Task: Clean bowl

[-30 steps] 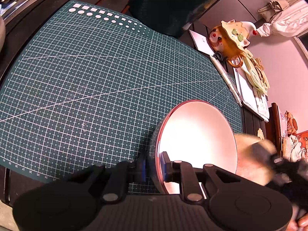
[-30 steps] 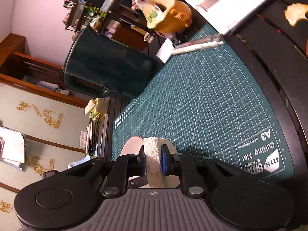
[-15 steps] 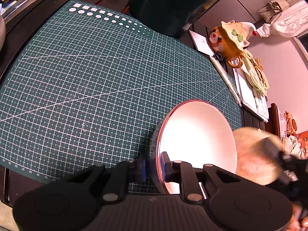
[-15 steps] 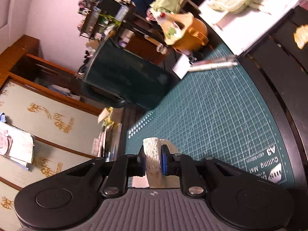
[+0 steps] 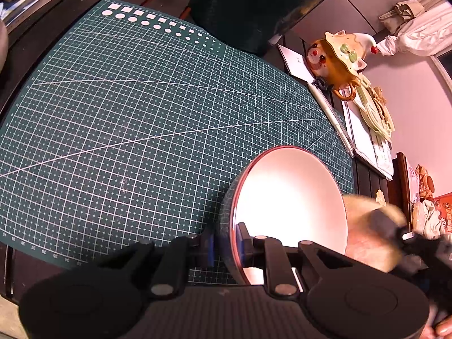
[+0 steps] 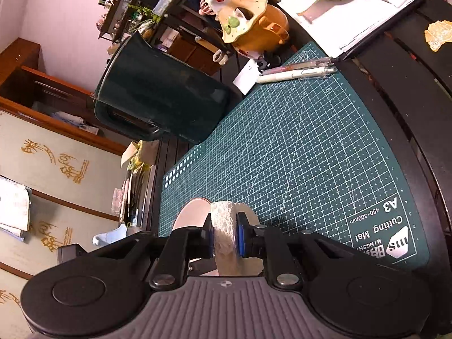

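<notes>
The left tool pinches the rim of the bowl, which tips on its side over the near right part of the green mat. The right tool squeezes a pale sponge just beside the bowl's right edge.

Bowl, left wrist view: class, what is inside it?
The bowl shows only a bare, glossy white inside; the sponge sits blurred at its right rim. The lowest part is hidden behind the left gripper clamping the rim.
</notes>
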The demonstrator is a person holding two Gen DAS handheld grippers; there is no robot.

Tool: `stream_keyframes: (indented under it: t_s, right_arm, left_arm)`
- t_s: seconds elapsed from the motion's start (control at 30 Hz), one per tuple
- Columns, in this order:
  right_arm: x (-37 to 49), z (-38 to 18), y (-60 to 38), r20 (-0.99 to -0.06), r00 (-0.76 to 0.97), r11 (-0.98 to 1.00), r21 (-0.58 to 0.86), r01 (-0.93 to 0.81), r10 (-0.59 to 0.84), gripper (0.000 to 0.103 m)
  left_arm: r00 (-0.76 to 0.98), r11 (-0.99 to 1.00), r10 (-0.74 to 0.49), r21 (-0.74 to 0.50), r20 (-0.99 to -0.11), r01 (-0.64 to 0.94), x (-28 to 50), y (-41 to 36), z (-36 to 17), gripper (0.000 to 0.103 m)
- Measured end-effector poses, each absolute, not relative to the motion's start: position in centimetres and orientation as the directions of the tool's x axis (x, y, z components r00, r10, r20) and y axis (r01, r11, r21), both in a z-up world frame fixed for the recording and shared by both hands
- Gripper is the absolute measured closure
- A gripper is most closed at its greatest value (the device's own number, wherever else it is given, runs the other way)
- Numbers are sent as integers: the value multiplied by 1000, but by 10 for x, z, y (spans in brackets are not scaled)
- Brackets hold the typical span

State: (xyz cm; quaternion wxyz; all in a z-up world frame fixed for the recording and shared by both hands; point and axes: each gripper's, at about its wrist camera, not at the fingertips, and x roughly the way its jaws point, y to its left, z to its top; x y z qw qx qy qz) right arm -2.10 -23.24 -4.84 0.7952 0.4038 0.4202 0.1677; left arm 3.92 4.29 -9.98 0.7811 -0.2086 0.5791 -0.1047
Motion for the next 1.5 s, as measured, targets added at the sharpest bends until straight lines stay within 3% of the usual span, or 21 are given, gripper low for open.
stream_keyframes:
  t_s: [0.07, 0.2, 0.57, 0.7, 0.87, 1.03, 1.2, 1.5]
  right_arm:
    - [-23, -43, -235, -504, 614, 607, 793, 51, 607, 87]
    - [-18, -66, -227, -572, 548, 625, 773, 110, 610, 87]
    - [-18, -67, -230, -572, 543, 610, 781, 133, 614, 87]
    - [-22, -50, -242, -488, 617, 557, 825, 95, 618, 87]
    - [-19, -68, -229, -559, 550, 593, 793, 139, 620, 87]
    - [-21, -50, -240, -481, 623, 554, 828, 92, 616, 87]
    - [-20, -62, -227, -567, 537, 619, 779, 104, 624, 87]
    - [-19, -47, -241, -538, 591, 644, 764, 39, 601, 87]
  left_arm:
    - [307, 892, -404, -446, -862, -77, 40, 41, -100, 87]
    - [306, 889, -408, -451, -860, -81, 41, 41, -101, 87]
    - [302, 893, -407, -445, -862, -69, 37, 50, -99, 87]
    - [298, 894, -407, -444, -863, -63, 37, 56, -99, 87]
    - [298, 893, -409, -446, -862, -65, 41, 58, -100, 87]
    - [297, 894, -408, -444, -863, -63, 46, 56, -104, 87]
    - [295, 891, -411, -448, -863, -68, 49, 61, -106, 88]
    - [283, 886, -420, -457, -862, -78, 53, 68, -105, 88]
